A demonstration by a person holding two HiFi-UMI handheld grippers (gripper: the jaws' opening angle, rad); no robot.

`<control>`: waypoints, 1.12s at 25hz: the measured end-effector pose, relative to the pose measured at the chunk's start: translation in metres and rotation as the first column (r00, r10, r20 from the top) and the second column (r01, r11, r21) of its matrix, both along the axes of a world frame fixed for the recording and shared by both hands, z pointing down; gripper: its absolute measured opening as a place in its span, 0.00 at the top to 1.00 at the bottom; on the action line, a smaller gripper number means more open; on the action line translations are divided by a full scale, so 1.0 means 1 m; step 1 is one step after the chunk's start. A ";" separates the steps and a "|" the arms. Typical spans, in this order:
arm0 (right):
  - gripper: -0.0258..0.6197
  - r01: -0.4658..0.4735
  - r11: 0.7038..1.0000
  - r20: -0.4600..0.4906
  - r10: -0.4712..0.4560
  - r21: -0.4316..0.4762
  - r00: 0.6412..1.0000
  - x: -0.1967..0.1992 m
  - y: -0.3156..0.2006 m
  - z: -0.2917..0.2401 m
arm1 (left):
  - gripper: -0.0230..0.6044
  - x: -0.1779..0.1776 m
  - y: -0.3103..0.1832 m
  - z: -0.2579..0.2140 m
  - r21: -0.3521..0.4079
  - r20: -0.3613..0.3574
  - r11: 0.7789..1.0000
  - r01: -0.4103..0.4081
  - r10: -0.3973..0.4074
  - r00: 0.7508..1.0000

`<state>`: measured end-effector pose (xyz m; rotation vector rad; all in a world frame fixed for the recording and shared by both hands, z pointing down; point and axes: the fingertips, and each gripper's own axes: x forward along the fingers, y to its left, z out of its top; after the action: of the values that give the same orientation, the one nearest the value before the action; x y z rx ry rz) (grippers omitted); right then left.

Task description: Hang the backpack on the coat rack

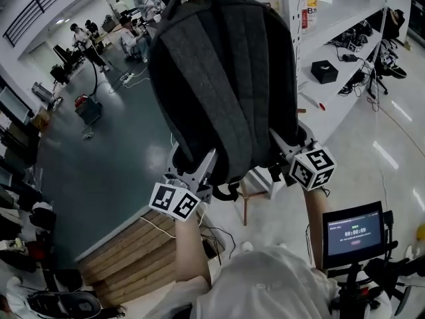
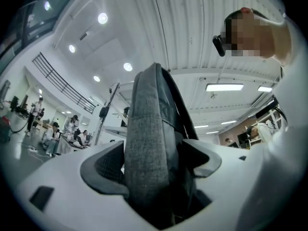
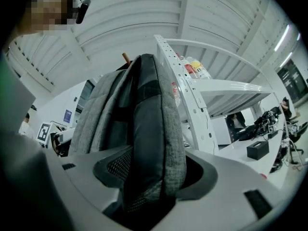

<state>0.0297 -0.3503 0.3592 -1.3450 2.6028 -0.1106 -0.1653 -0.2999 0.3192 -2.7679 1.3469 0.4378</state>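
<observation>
Backpack (image 1: pixel 226 78) weight is carried from below. The grey bag is held upright in the air, above the floor (image 1: pixel 113 145) and just beside a white shelf upright (image 3: pixel 185 95), and it rests on nothing. Its lower left corner is clamped by the left gripper (image 1: pixel 201 168), whose fingers (image 2: pixel 103 170) are closed on a fold of grey fabric. Its lower right corner is pinched the same way by the right gripper (image 1: pixel 284 143), with dark and grey layers bunched between the fingers. The bag's long axis runs straight up and away from both grippers, so its top end, where a carry loop would be expected, lies at the far end from the fingers. A brown peg (image 3: pixel 125 57) is seen just behind that top end and is judged to belong to the coat rack. Whether the top already touches or hooks it cannot be told. In the head view the peg sits left of the bag's midline, so the left gripper is judged slightly nearer. The coming move is judged to depend on lifting and tipping the top over the peg. Counted: one backpack, two grippers, one visible peg.
</observation>
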 end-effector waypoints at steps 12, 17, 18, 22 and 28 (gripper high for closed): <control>0.57 0.148 0.989 0.011 -0.148 0.005 0.989 -0.018 0.015 -0.004 | 0.60 0.034 0.028 -0.026 0.122 0.192 0.993 -0.002 -0.021 0.981; 0.57 0.236 0.959 0.272 -0.272 0.157 0.923 0.016 0.036 -0.057 | 0.60 0.033 0.008 -0.018 0.132 0.215 0.988 0.081 -0.108 0.971; 0.57 0.243 0.950 0.336 -0.298 0.198 0.893 0.028 0.041 -0.073 | 0.60 0.033 0.006 -0.017 0.128 0.210 0.989 0.071 -0.097 0.973; 0.57 0.253 0.911 0.362 -0.367 0.326 0.857 0.047 0.061 -0.120 | 0.61 0.034 0.000 -0.013 0.128 0.198 0.990 0.060 -0.085 0.976; 0.57 0.375 0.825 0.297 -0.518 0.423 0.802 0.021 0.099 -0.137 | 0.62 0.035 -0.005 -0.008 0.131 0.180 0.988 0.085 -0.108 0.978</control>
<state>0.0507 -0.2518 0.2220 -0.4887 2.3802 0.0020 -0.1302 -0.3045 0.3110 -2.5583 1.3541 0.2407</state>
